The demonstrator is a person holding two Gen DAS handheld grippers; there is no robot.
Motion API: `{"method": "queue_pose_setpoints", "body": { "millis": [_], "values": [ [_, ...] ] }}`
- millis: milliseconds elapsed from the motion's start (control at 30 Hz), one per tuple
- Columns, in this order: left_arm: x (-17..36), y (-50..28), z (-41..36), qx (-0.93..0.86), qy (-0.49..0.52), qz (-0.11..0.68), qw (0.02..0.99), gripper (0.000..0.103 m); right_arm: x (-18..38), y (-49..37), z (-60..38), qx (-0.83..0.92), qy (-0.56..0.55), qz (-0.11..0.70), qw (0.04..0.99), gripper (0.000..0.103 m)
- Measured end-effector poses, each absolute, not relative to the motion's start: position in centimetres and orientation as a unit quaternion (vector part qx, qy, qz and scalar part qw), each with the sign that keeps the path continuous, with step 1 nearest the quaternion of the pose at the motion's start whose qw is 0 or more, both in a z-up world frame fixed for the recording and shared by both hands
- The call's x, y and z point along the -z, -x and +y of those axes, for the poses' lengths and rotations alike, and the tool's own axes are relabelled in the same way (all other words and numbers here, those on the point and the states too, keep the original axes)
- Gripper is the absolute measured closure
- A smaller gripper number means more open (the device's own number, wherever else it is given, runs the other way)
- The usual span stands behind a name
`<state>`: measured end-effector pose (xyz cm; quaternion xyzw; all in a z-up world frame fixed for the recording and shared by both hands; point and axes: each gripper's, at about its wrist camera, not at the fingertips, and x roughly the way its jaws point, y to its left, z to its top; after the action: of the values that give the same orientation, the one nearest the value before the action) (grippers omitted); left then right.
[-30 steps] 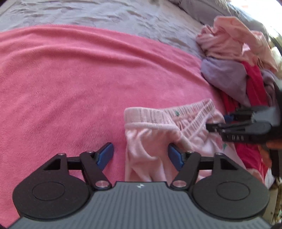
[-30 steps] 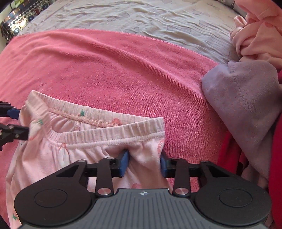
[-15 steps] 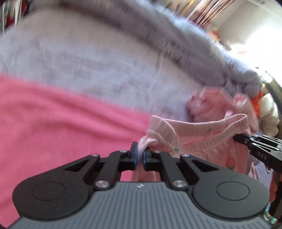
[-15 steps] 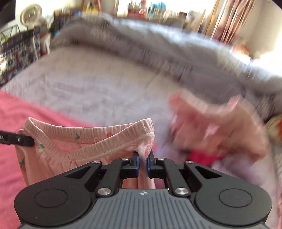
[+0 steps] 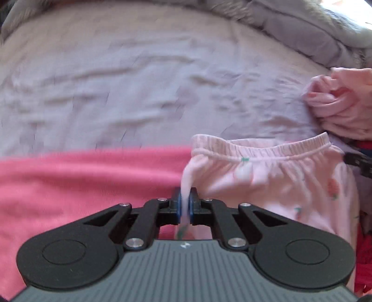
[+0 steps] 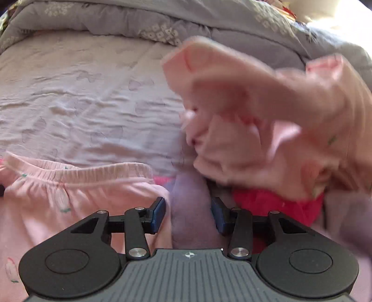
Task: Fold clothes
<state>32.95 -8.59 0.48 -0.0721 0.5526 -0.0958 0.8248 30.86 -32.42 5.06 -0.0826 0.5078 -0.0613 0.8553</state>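
Note:
The pale pink printed pants (image 5: 267, 176) lie with their elastic waistband across the far edge of the pink towel (image 5: 81, 181). My left gripper (image 5: 184, 204) is shut on the waistband's left corner, and the fabric runs up from its blue pads. In the right wrist view the pants (image 6: 81, 197) lie to the left of my right gripper (image 6: 188, 213). Its jaws are opening and its pads press on nothing. A lilac garment (image 6: 190, 223) lies below the gap. One of the right gripper's fingers (image 5: 357, 162) shows by the waistband's right end.
A heap of clothes lies to the right: a pale pink garment (image 6: 267, 127), blurred, and a red one (image 6: 267, 204). A wrinkled lilac sheet (image 5: 139, 81) covers the bed beyond the towel. A grey quilt (image 6: 139, 21) is bunched along the back.
Both grippers shut on the waistband corners and carried the pants to the towel's far edge. The right gripper has since let go of its corner and opened.

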Motion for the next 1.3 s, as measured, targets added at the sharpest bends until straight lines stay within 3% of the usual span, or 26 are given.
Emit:
{"method": "queue_pose_setpoints", "body": {
  "millis": [133,267,333,400,500,633,933,1100,1300],
  "values": [
    [0.3,-34.5,-6.0,0.102,0.146,0.562,0.808,0.088,-6.8,-26.7,-31.3,0.006,0.11,0.47,0.876,0.056],
    [-0.5,-35.8,-5.8,0.098,0.121,0.571,0.806,0.078,-9.1,-20.8,-30.0,-0.063,0.038,0.472,0.879,0.055],
    [-1.1,-35.8,-6.3,0.099,0.066,0.576,0.809,0.054,-9.4,-18.0,-28.9,-0.09,0.002,0.492,0.866,0.055],
    [-1.6,-35.7,-6.4,0.089,0.006,0.58,0.81,0.044,-9.4,-15.4,-27.7,-0.111,-0.019,0.518,0.848,0.055],
    [-2.4,-34.6,-5.2,0.09,-0.011,0.586,0.805,0.043,-8.6,-11.9,-25.6,-0.132,-0.027,0.564,0.814,0.057],
    [-4.1,-29.2,-3.9,0.106,-0.008,0.585,0.804,0.043,-7.3,-8.9,-22.7,-0.146,-0.007,0.604,0.783,0.068],
    [-2.9,-11.5,-5.4,0.167,0.044,0.668,0.724,0.043,-5.5,-6.4,-21.3,-0.117,-0.021,0.654,0.747,0.068],
    [-1.4,-9.4,-7.8,0.148,0.042,0.663,0.733,0.036,-3.5,-6.3,-20.2,-0.1,-0.006,0.668,0.738,0.065],
    [-2.7,-8.3,-7.6,0.095,0.042,0.654,0.75,0.036,-3.3,-5.6,-19.9,-0.093,0.0,0.658,0.747,0.062]
  ]
}}
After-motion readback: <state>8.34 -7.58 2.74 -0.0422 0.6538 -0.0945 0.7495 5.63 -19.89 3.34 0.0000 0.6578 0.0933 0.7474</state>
